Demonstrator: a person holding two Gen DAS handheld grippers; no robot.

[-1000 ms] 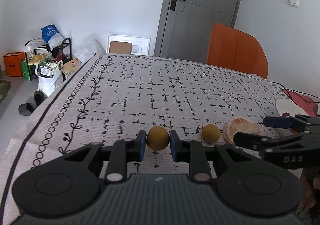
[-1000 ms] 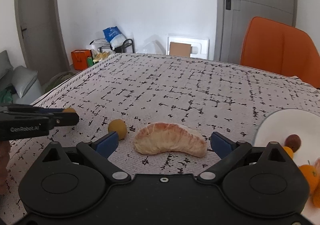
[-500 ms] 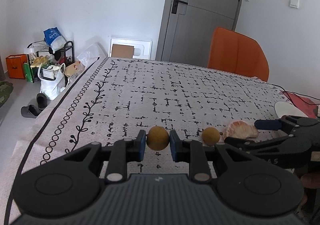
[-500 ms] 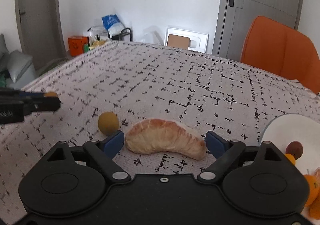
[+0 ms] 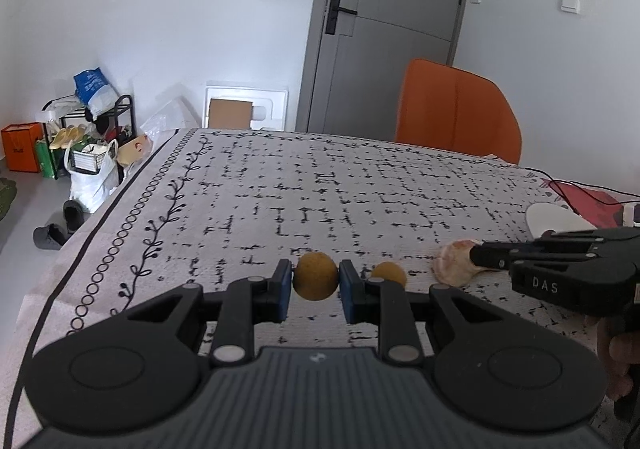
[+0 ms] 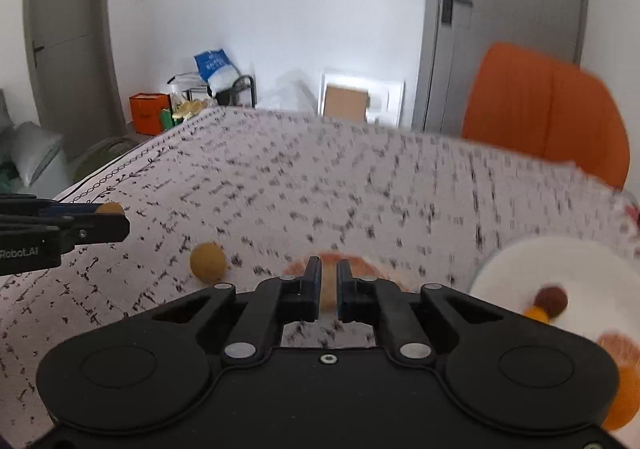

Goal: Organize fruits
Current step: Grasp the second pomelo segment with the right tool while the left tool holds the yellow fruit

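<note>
My left gripper (image 5: 315,286) is shut on a small round yellow-brown fruit (image 5: 315,281), held just above the patterned tablecloth. A second such fruit (image 5: 388,274) lies on the cloth to its right; it also shows in the right wrist view (image 6: 207,261). My right gripper (image 6: 328,285) is shut on the peeled pomelo segment (image 6: 329,289), which shows pink on both sides of the fingers. In the left wrist view the segment (image 5: 456,263) sits at the right gripper's tips. A white plate (image 6: 568,261) at the right holds a brown fruit (image 6: 552,299) and orange pieces (image 6: 622,389).
An orange chair (image 5: 456,109) stands behind the table's far edge. A red cloth with a black cable (image 5: 584,195) lies beyond the plate (image 5: 556,217). Bags and a rack (image 5: 88,129) stand on the floor at the left. The right wrist view is motion-blurred.
My right gripper has closed from wide open onto the pomelo segment. My left gripper keeps its hold on the round fruit and has risen slightly.
</note>
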